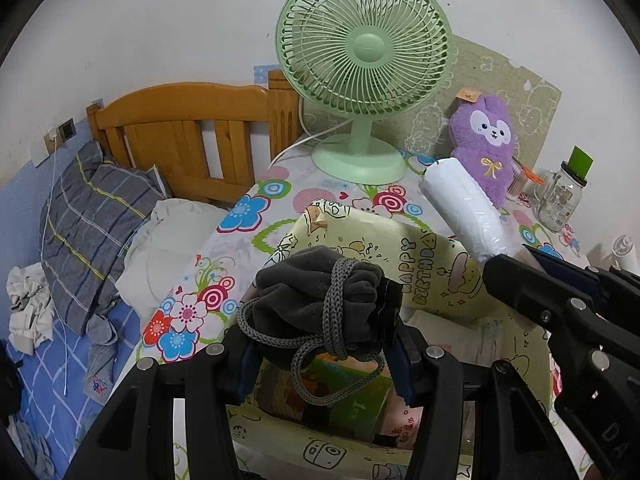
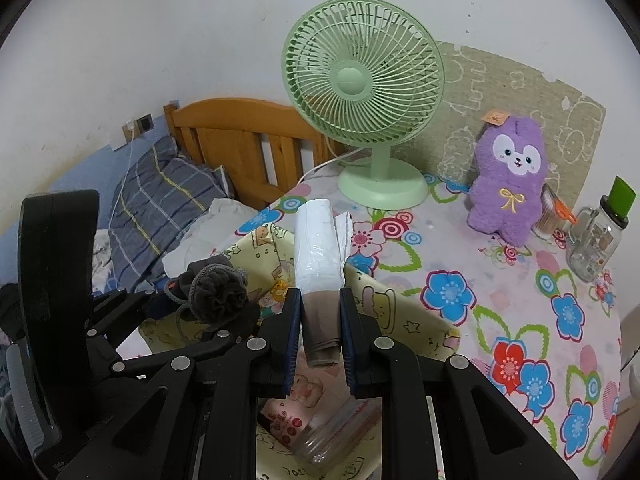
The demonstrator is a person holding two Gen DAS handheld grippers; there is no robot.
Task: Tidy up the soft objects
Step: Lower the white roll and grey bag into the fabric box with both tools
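Bag (image 1: 424,264) print reads "HAPPY BIRTHDAY"; other labels too blurred.

Fan (image 2: 362,92) left of plush toy (image 2: 510,172)

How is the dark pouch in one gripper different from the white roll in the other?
The grey drawstring pouch is dark, bunched and round; the white roll is pale, long and plastic-wrapped. The pouch sits in the left gripper, the roll in the right gripper. Both are clamped above the yellow cartoon bag.
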